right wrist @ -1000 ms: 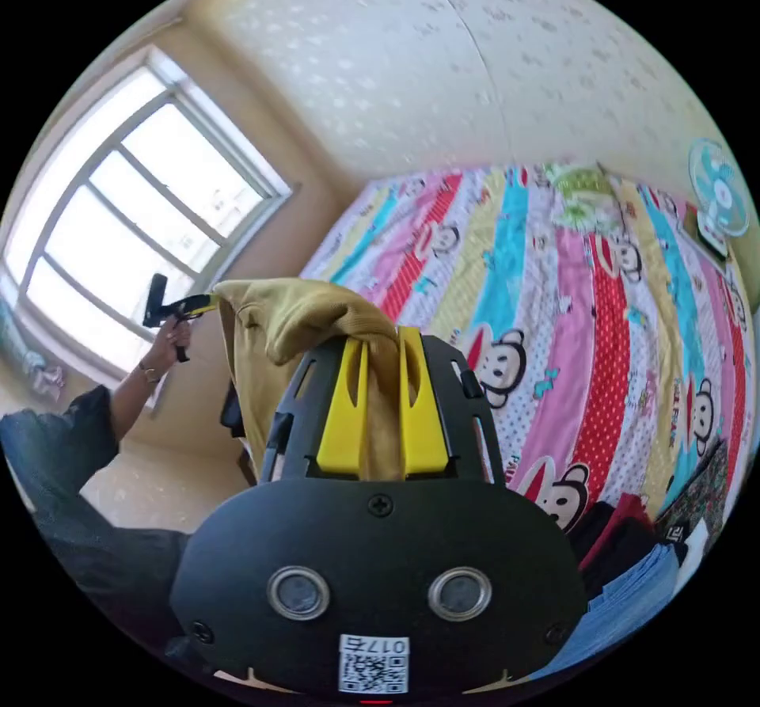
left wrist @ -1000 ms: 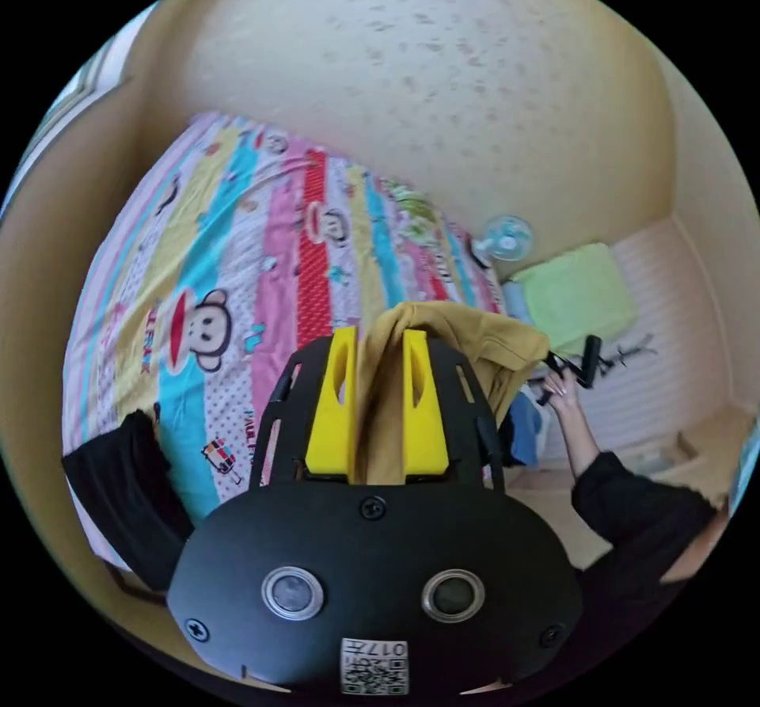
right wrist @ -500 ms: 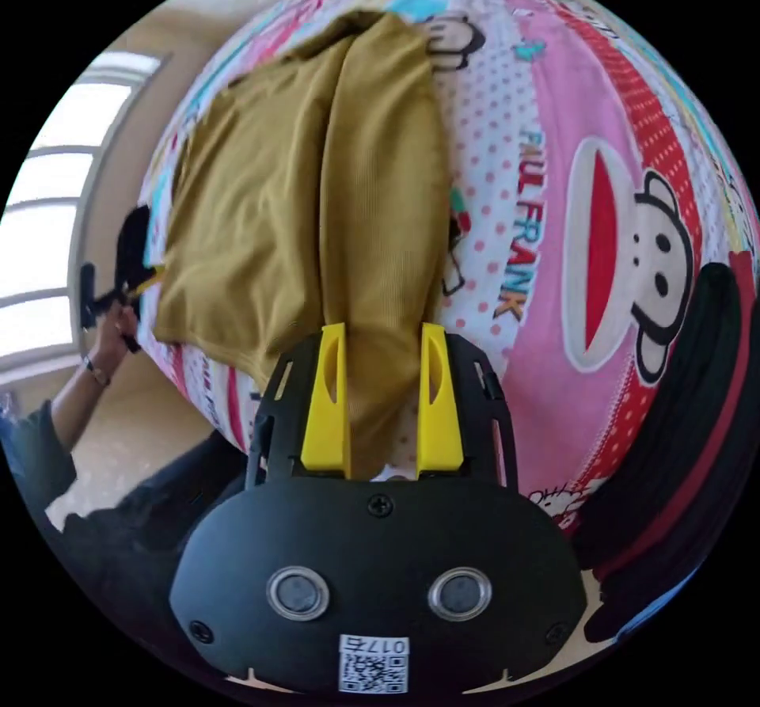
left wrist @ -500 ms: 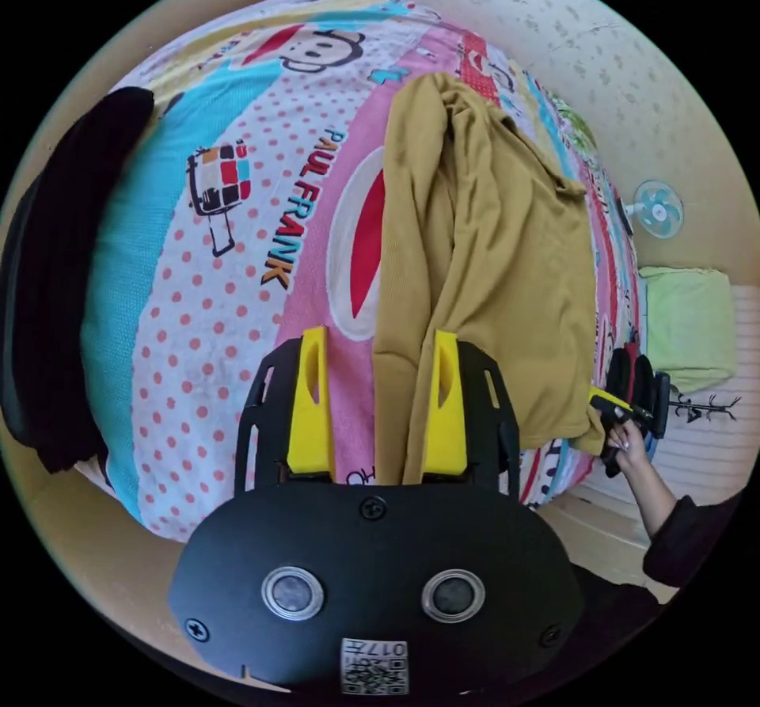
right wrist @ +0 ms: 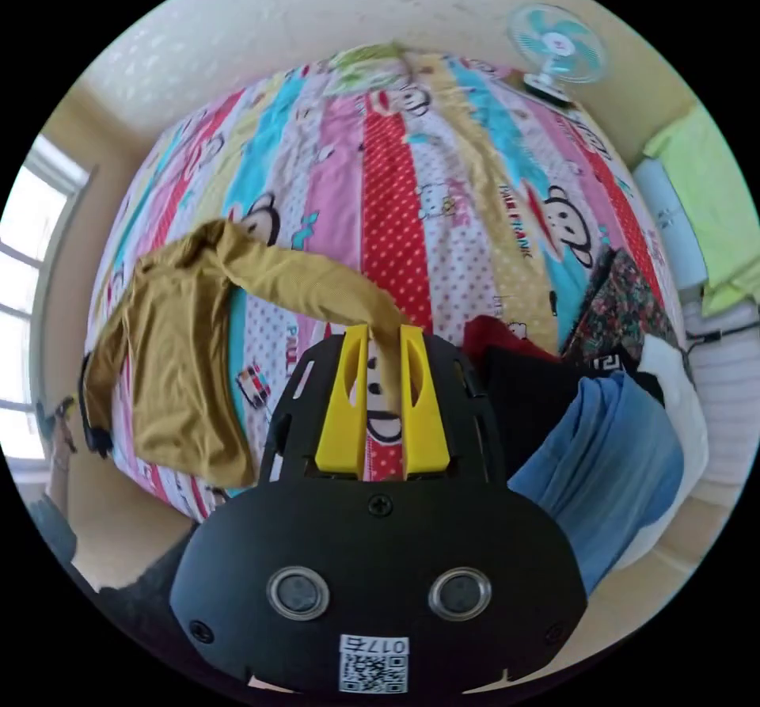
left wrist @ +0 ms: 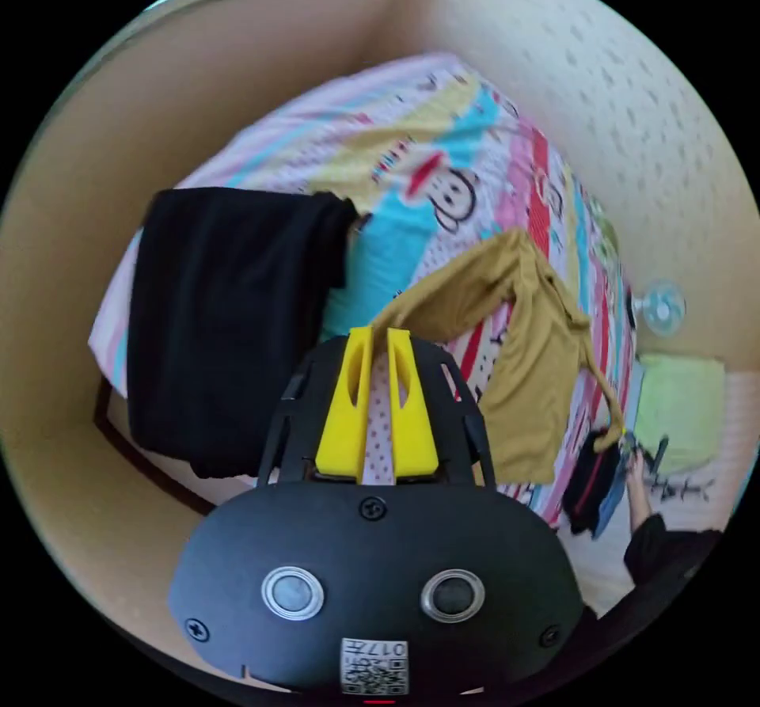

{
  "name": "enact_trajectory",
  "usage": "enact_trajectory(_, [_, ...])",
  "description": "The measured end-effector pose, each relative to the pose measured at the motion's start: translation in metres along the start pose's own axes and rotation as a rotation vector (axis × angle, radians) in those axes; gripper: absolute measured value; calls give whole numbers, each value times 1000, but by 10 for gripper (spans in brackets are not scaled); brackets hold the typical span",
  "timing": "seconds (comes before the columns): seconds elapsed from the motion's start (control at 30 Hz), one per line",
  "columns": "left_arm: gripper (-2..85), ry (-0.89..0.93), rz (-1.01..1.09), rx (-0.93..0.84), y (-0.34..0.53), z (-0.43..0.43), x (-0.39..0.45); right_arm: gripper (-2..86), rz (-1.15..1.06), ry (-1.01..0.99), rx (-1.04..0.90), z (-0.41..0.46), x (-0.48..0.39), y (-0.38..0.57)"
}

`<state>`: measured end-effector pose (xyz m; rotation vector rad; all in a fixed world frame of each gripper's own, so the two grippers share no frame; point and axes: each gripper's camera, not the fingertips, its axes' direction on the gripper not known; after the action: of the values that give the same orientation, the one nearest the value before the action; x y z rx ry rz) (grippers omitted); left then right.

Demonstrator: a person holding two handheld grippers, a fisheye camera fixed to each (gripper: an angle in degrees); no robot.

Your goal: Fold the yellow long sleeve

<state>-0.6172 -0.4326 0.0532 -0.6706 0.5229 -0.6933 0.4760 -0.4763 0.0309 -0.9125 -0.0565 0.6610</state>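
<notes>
The mustard-yellow ribbed long-sleeve shirt (right wrist: 170, 359) lies on the bed (right wrist: 443, 184), whose cover is a striped cartoon-monkey print. Its body rests near the bed's front edge.

Left gripper view: a black folded garment (left wrist: 222, 319) drapes over the bed corner at left. The left gripper (left wrist: 378, 336) has yellow jaws standing nearly together, a thin slit between them. One sleeve end of the shirt (left wrist: 507, 343) meets the jaw tips, so the grip is probable but cannot be confirmed. From there the cloth runs right across the body to the other sleeve, which hangs down to the right gripper (left wrist: 629, 444) at the person's hand (left wrist: 637, 469).

Right gripper view: the left gripper (right wrist: 67, 406) sits at the far left beside one cuff. The shirt's long axis, sleeve to sleeve, runs from that cuff up over the shoulders and down to the right gripper (right wrist: 381, 335). Its jaws stand close, pressing on the sleeve end between them. To the right lies a pile of clothes (right wrist: 602, 454) in blue, black, red and floral print.
</notes>
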Motion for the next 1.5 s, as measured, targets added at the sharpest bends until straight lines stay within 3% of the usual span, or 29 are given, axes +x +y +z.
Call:
enact_trajectory(0.1, [124,179,-78,-50,13,12,-16,104,-41,-222,-69,22,-29,18])
enact_trajectory(0.27, [141,423,82,-313,63,103,26,135,-27,-540,-419,135,-102,98])
enact_trajectory(0.3, [148,461,111,-426,78,133,39,136,-17,-557,-479,149,-108,110])
enact_trajectory(0.33, [147,482,123,-581,94,165,49,127,14,-503,-367,145,-110,128])
enact_trajectory(0.37, [143,491,118,-628,103,176,51,101,-1,-467,-297,135,-107,140])
enact_trajectory(0.43, [41,459,74,-615,119,171,44,52,12,-585,-379,133,-99,145])
enact_trajectory(0.53, [37,436,158,-650,143,134,35,37,-62,-586,-393,95,-83,153])
enact_trajectory(0.63, [36,402,38,-749,203,104,3,36,-191,-432,-558,68,-65,194])
enact_trajectory(0.73, [43,265,-45,-875,267,93,-25,36,-16,-387,-739,67,-34,244])
enact_trajectory(0.8, [57,210,-104,-846,272,80,-40,39,110,-376,-761,63,-18,254])
enact_trajectory(0.9, [94,180,-131,-644,240,46,-52,47,241,-507,-598,49,-9,234])
enact_trajectory(1.13, [115,464,113,-345,127,44,22,109,192,-961,-297,99,-83,107])
enact_trajectory(1.23, [122,573,145,-315,92,76,61,118,192,-1002,-246,136,-111,61])
enact_trajectory(1.33, [124,581,137,-335,62,111,92,119,190,-975,-251,159,-132,35])
enact_trajectory(1.5, [120,583,75,-415,40,155,118,106,270,-1035,-101,152,-133,13])
